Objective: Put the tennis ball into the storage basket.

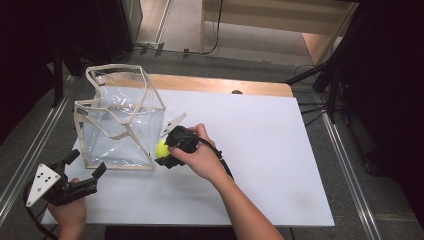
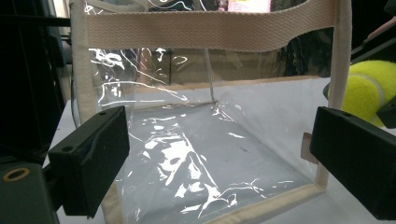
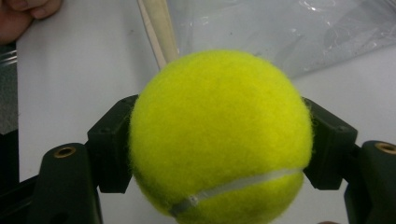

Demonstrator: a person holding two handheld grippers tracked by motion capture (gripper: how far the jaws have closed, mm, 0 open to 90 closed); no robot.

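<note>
A yellow tennis ball [image 3: 219, 135] sits squeezed between the two black jaws of my right gripper [image 3: 219, 144], which is shut on it. In the high view that ball [image 1: 161, 148] hangs just right of a clear plastic bag [image 1: 120, 120] with cream webbing trim, and the right gripper [image 1: 167, 152] is held in a hand. My left gripper [image 1: 85, 162] stands open at the table's front left, aimed at the bag's near wall. In the left gripper view the bag [image 2: 210, 116] spans the gap between the jaws, with the ball [image 2: 366, 91] beyond its right edge.
The bag stands upright with its mouth open and its handles [image 1: 117, 75] flopped over the rim. A white sheet [image 1: 260, 150] covers the table, with a wooden strip [image 1: 220, 84] along the far edge. Dark stands and cables [image 1: 325, 95] sit off the right side.
</note>
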